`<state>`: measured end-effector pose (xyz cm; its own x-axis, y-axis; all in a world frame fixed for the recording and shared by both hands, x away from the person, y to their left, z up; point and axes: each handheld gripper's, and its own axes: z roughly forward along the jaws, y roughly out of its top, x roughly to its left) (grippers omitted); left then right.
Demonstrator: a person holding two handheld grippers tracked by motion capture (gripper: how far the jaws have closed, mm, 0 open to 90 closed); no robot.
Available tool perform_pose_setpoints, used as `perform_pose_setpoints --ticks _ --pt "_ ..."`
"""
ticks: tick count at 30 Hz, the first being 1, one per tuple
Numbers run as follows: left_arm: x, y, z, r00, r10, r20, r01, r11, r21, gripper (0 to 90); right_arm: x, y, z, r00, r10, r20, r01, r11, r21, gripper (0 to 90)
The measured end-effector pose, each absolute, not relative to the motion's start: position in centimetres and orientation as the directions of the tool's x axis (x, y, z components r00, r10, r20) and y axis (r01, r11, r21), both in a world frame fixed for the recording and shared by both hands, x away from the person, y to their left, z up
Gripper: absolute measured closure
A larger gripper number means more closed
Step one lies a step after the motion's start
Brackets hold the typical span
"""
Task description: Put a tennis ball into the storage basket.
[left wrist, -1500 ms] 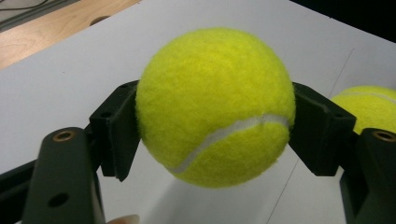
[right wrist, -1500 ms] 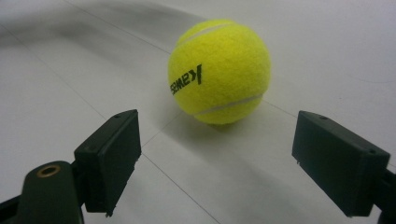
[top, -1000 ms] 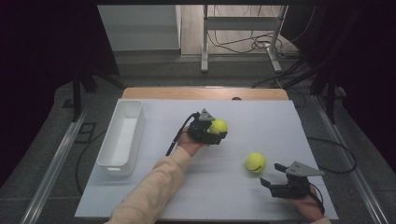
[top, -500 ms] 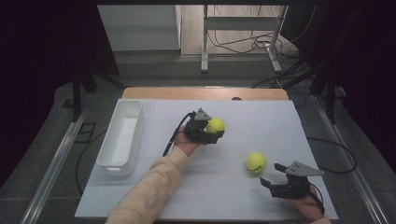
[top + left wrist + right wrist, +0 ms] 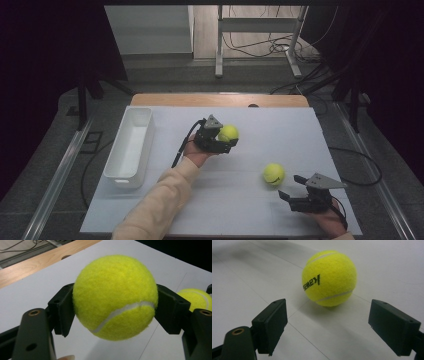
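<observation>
Left gripper [image 5: 225,142] clamps a tennis ball [image 5: 228,133] in its jaws, apparently lifted off the worktop [image 5: 235,200], right of the white tray [image 5: 129,146]. Right gripper [image 5: 291,187] jaws open, second ball [image 5: 274,174] just ahead, farther right of the tray.

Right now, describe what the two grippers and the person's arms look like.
Both are black. The left gripper has blocky rectangular pads, a brass-ringed hole on each jaw arm, a grey three-cornered plate on top and a black cable trailing toward the person. The left arm wears a cream sleeve. The right gripper has the same blocky pads and grey plate.
</observation>
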<state>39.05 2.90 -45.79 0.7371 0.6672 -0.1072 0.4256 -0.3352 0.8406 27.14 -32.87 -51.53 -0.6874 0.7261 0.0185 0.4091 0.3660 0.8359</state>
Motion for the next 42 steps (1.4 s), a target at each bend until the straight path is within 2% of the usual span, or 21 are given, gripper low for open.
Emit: perform_pose_setpoints --ticks 42 --pt "38.1 6.4 -44.4 0.705 0.699 -0.116 0.413 -0.273 0.869 26.5 27.2 -32.9 -51.6 -0.684 0.729 0.019 0.412 0.365 0.835 16.1"
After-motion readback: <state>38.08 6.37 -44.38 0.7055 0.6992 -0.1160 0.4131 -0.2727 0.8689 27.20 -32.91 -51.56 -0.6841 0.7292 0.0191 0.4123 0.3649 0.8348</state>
